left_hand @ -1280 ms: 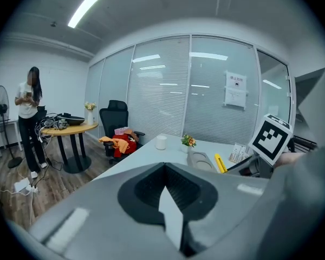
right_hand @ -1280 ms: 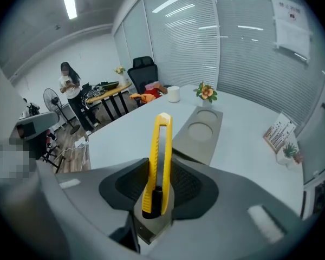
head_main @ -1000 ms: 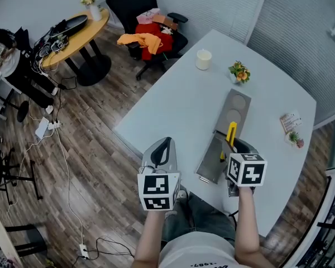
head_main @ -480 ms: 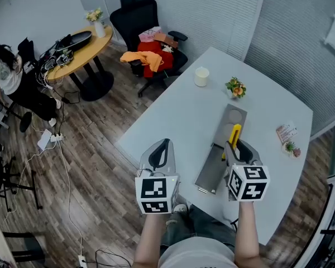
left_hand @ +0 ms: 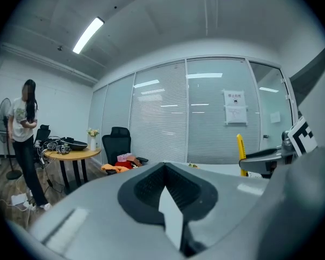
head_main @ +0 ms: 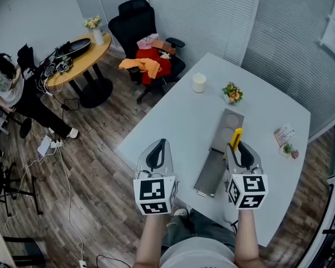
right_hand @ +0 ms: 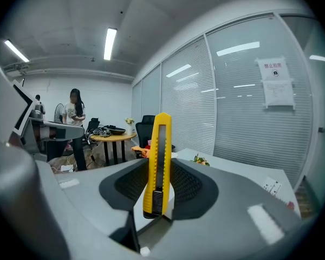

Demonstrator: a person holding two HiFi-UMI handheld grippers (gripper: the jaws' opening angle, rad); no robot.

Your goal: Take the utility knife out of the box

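Right hand-held gripper (head_main: pixel 238 151), seen from the head view, is clamped on the yellow utility knife (head_main: pixel 236 136). The knife pokes out ahead of its jaws, over the open grey box (head_main: pixel 210 171) lying on the pale surface (head_main: pixel 173 116) beneath it. Pinching the handle end, I'd say, lets the knife come clear of the box in one lift. The left hand-held gripper (head_main: pixel 158 153) hangs beyond the surface's edge, well apart from the box. Both forearms reach forward side by side.

In the left gripper view, the left hand-held gripper (left_hand: pixel 163 167) has its jaws closed together with nothing between them. It looks idle, kept out of the way. The utility knife (left_hand: pixel 240 154) stands upright off to its right.

In the right gripper view, the right hand-held gripper (right_hand: pixel 158 164) presses its pads on either side of the utility knife (right_hand: pixel 161 140) near the slider. The knife's far end points away from the jaws. This gripper aims nearly level, tipped a little downward.
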